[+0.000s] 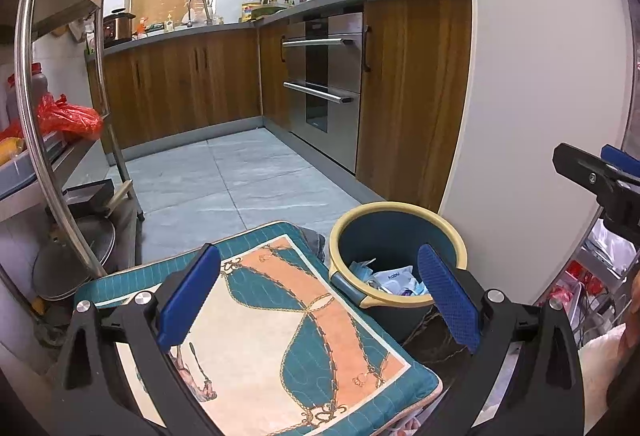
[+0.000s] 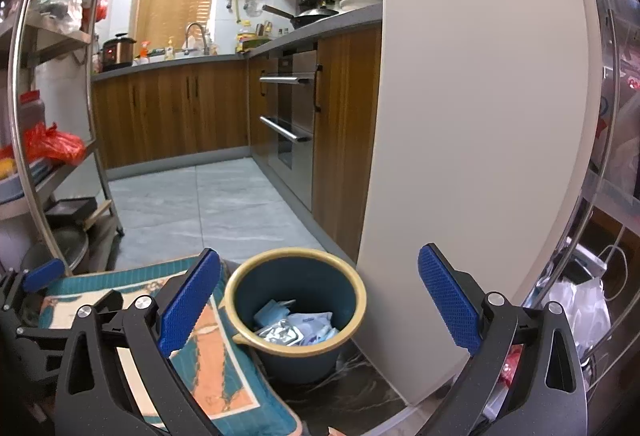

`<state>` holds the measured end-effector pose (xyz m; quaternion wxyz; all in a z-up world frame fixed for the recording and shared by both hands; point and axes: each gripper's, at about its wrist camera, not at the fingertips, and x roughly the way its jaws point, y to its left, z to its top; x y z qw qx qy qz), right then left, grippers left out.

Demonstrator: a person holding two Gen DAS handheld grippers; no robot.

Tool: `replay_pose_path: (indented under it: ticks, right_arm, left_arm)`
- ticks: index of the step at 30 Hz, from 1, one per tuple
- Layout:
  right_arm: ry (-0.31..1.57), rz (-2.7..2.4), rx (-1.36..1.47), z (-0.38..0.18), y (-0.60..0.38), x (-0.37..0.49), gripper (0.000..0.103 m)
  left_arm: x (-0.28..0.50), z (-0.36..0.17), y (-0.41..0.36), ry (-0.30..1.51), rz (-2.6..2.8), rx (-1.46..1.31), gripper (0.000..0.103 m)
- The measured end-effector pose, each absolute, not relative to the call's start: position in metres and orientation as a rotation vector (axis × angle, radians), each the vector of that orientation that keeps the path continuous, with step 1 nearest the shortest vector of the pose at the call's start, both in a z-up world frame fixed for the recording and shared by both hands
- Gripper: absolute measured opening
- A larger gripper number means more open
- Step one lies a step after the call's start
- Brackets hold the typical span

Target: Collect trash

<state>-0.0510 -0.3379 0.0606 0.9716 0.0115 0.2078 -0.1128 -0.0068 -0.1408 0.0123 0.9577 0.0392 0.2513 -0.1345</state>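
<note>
Beside white cabinet panel, on dark floor: trash bin (image 2: 295,310) stood part-filled with wrappers, cushion (image 1: 280,324) alongside. Left gripper (image 1: 320,300) and right gripper (image 2: 320,300) hovered, fingers apart, empty. Best approach: grip bin rim squarely.

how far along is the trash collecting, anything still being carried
Done: the blue bin with the yellow rim already holds wrappers, including a silver foil packet and white pouch. In hand: nothing; the left gripper and right gripper are both open and empty. Left: no loose trash shows on the grey tiled floor.
</note>
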Motion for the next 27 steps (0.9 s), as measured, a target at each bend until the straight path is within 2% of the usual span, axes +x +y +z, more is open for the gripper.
replay_pose_path:
  ticks: [27]
  right_arm:
    - [0.420,-0.229,0.024,0.0603,-0.3374,-0.0514,0.098]
  left_arm:
    - [-0.0087,0.0122,-0.1423,0.508,-0.275,0.090,0.098]
